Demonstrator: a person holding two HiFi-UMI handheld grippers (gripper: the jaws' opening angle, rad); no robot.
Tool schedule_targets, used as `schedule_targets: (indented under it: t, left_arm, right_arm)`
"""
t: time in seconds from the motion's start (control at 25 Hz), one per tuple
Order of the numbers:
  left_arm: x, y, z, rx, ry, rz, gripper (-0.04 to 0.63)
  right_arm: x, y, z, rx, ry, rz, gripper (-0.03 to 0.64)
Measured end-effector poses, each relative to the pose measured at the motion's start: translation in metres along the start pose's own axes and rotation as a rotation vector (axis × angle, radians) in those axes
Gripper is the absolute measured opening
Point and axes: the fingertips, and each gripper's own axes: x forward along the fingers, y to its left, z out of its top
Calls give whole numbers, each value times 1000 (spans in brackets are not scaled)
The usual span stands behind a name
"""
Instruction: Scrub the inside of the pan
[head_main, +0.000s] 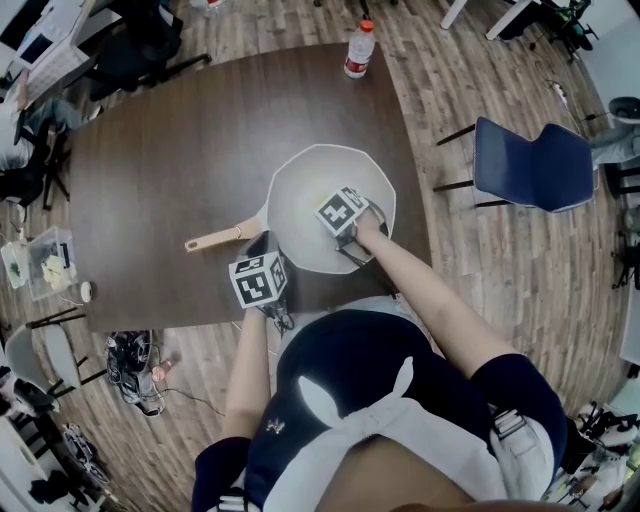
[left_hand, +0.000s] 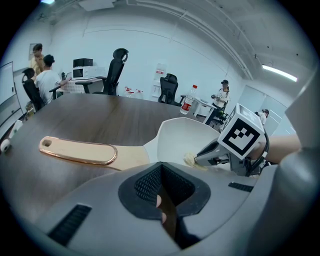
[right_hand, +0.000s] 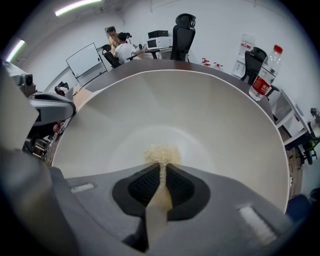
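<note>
Closest in, right tool (right_hand: 161, 169) shut tight on a beige scrub pad (right_hand: 161, 151), with the frayed end pressed down on the bottom of the pale pan (right_hand: 220, 115). Pan on the dark worktop (head_main: 170, 160), near its front edge, tan handle (left_hand: 75, 150) pointing to the left. Left tool (left_hand: 160, 167) with jaws drawn together, tips just at the pan's rim where the handle joins; not clear whether pinching the rim. Farther off, water bottle (head_main: 358, 50) upright at the far edge, and blue chair (head_main: 530, 165) to the right, apart from the worktop.
</note>
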Motion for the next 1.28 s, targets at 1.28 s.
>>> schedule_targets:
  t: [1.28]
  left_arm:
    - [-16, -11, 0, 18, -48, 0, 3]
  right_arm:
    - [-53, 28, -10, 47, -194, 113, 78]
